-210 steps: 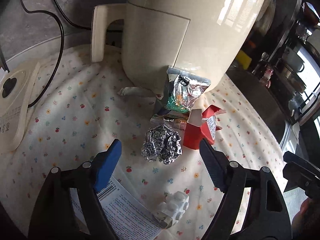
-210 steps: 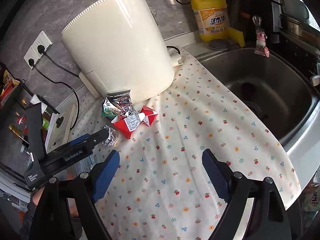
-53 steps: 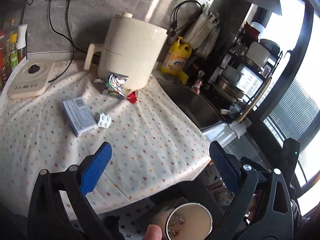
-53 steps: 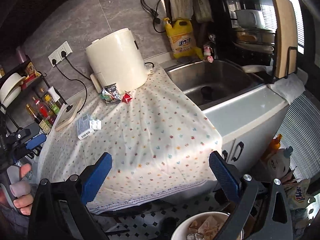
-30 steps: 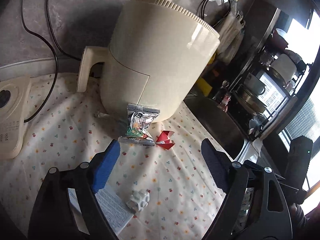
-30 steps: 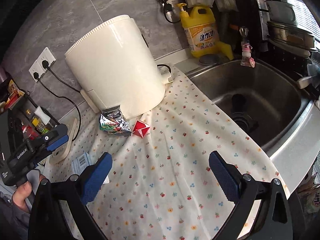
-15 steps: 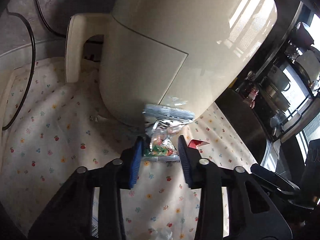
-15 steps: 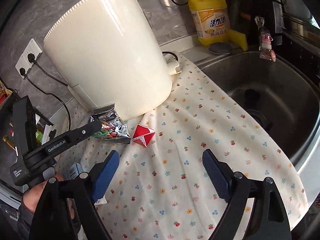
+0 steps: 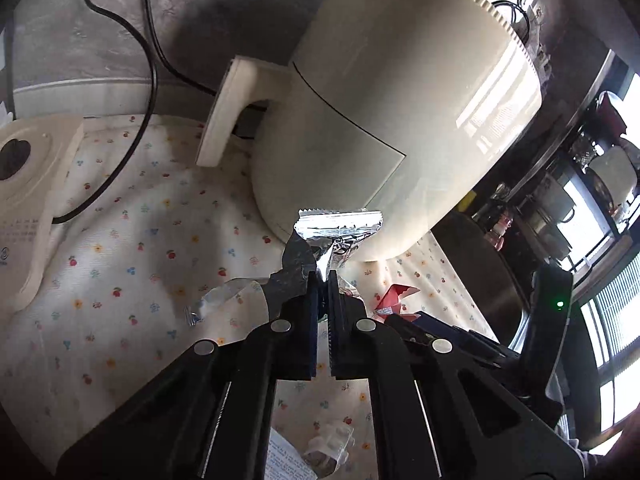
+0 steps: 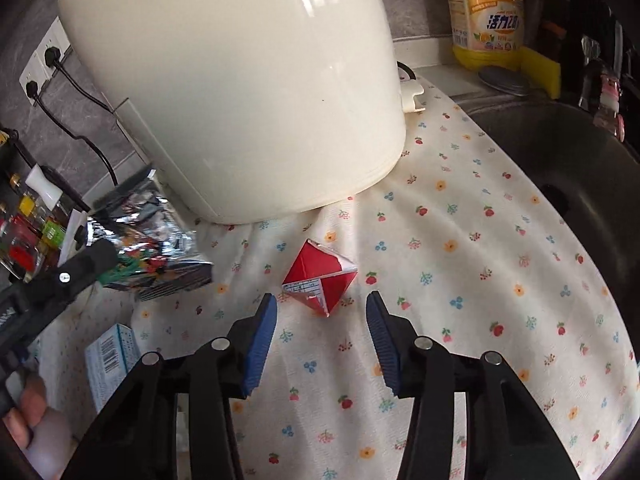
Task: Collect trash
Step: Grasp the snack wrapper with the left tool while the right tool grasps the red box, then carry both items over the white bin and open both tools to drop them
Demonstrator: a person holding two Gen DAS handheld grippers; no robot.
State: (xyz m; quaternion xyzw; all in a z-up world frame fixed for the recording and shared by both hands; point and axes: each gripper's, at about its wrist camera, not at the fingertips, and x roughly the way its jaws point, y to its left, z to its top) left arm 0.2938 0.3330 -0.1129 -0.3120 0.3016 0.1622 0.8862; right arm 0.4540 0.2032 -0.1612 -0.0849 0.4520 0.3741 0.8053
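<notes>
My left gripper point(image 9: 323, 280) is shut on a silver foil snack wrapper point(image 9: 336, 236) and holds it lifted in front of the cream air fryer point(image 9: 384, 112). The wrapper also shows in the right wrist view point(image 10: 148, 240), pinched by the left gripper point(image 10: 100, 258). My right gripper point(image 10: 321, 316) is open, its fingers on either side of a red folded carton point(image 10: 320, 278) lying on the floral cloth point(image 10: 480, 280). The carton also shows in the left wrist view point(image 9: 394, 298), past the right gripper.
A clear plastic scrap point(image 9: 224, 304) lies on the cloth. A blue and white box point(image 10: 110, 356) and a small white plastic piece point(image 9: 332, 440) lie nearer me. A sink point(image 10: 580, 168) is on the right, a yellow detergent bottle point(image 10: 486, 20) behind it.
My left gripper has shut on the foil wrapper and lifted it off the cloth. My right gripper has moved in and narrowed around the red carton.
</notes>
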